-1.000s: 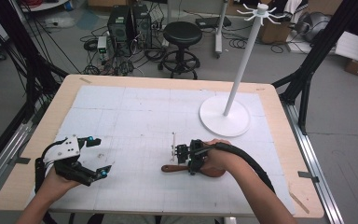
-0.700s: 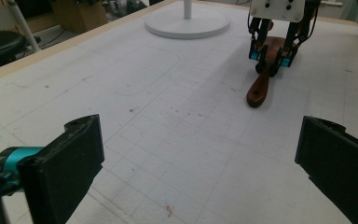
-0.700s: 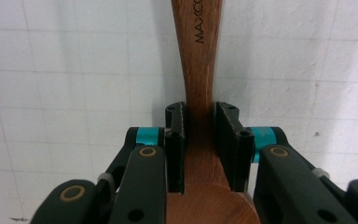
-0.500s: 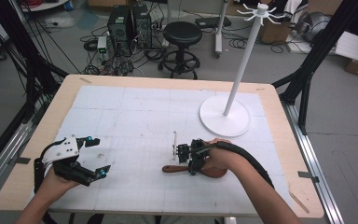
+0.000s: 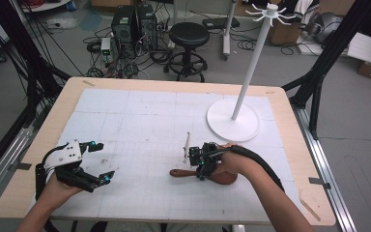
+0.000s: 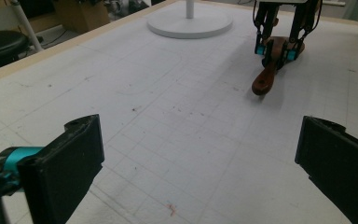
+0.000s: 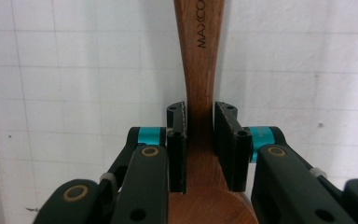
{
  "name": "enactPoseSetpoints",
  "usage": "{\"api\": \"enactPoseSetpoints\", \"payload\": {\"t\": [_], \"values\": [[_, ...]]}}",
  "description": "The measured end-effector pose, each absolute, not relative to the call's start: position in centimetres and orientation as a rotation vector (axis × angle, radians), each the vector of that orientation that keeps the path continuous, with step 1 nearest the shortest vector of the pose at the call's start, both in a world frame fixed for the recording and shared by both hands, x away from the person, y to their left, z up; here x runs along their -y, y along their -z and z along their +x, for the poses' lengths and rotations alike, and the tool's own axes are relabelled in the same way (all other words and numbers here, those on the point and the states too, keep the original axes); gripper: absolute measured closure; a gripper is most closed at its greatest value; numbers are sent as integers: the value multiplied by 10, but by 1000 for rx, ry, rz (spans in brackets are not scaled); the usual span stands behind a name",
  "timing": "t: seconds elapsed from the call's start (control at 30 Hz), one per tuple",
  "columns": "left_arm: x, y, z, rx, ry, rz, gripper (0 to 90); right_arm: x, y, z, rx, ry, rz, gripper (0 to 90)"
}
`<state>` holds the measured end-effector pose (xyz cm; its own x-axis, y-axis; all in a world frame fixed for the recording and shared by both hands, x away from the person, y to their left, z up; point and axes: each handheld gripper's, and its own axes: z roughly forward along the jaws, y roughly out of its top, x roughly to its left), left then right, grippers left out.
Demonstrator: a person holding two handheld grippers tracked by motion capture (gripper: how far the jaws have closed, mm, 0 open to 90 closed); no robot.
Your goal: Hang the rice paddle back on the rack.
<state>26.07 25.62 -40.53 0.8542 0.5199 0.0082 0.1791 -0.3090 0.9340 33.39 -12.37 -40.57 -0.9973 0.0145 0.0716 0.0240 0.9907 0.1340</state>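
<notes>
While left gripper (image 5: 100,162) rests fingers wide, empty, right gripper (image 7: 200,140) fingers clamp wooden spoon (image 7: 199,56) neck.

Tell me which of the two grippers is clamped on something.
The right gripper: its jaws are shut on the narrow neck of the wooden spoon, which lies on the table. The left gripper is open, holding nothing.

Even, bright overhead light; shadows are soft. The high view is slightly grainy. The table (image 5: 140,111) shows no glare.
</notes>
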Motion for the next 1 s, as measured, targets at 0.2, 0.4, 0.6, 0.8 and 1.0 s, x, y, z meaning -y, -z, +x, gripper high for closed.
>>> {"api": "enactPoseSetpoints", "payload": {"t": [0.2, 0.4, 0.6, 0.8, 1.0], "values": [[-256, 405, 260, -524, -371, 1882, 17, 132, 398, 335, 3063, 293, -53, 756], [-256, 406, 261, -522, -374, 1885, 17, 142, 388, 335, 3061, 383, -81, 758], [-256, 405, 261, -523, -376, 1885, 17, 150, 379, 336, 3062, 450, -105, 760], [-256, 406, 260, -525, -374, 1882, 17, 155, 374, 336, 3056, 489, -120, 762], [-256, 405, 260, -526, -375, 1884, 18, 160, 369, 337, 3039, 523, -133, 763]]}}
